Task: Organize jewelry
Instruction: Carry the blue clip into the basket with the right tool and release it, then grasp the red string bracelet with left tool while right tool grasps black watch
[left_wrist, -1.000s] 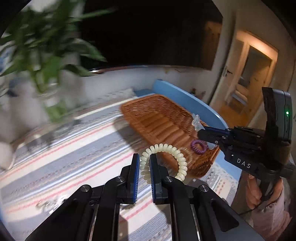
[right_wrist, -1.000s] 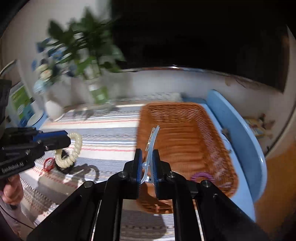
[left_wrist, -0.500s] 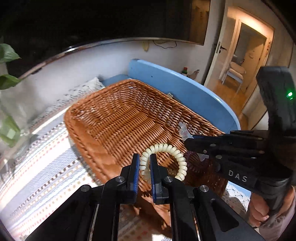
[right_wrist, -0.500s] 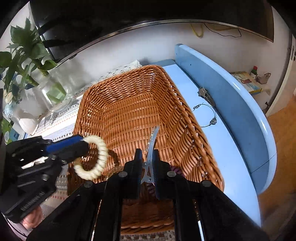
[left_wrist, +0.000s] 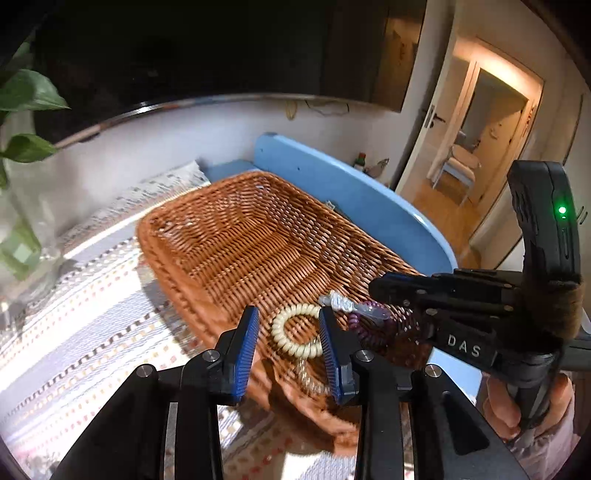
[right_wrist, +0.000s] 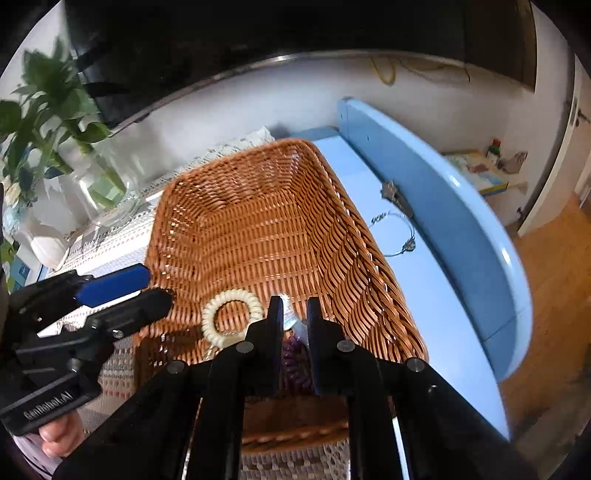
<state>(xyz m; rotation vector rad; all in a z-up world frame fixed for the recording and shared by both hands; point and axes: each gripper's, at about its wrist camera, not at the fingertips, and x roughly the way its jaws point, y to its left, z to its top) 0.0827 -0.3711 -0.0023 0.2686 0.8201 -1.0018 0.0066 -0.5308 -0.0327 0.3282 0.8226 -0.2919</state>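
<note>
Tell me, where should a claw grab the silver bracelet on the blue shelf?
Probably from straight above, pinching the thin wire of the silver bracelet on its open side toward the wicker basket. It lies flat on the blue shelf, and the raised blue edge crowds its far side.

Down flat on the woven floor of the wicker basket, near its front end: cream spiral coil bracelet, a closed ring, lying free. Just to its right, purple spiral coil, partly hidden in both views, and across it a clear, glassy clip, touching the cream ring's edge. Outside, on the blue surface right of the basket, thin silver bangle with a small charm, well apart from the rest.
</note>
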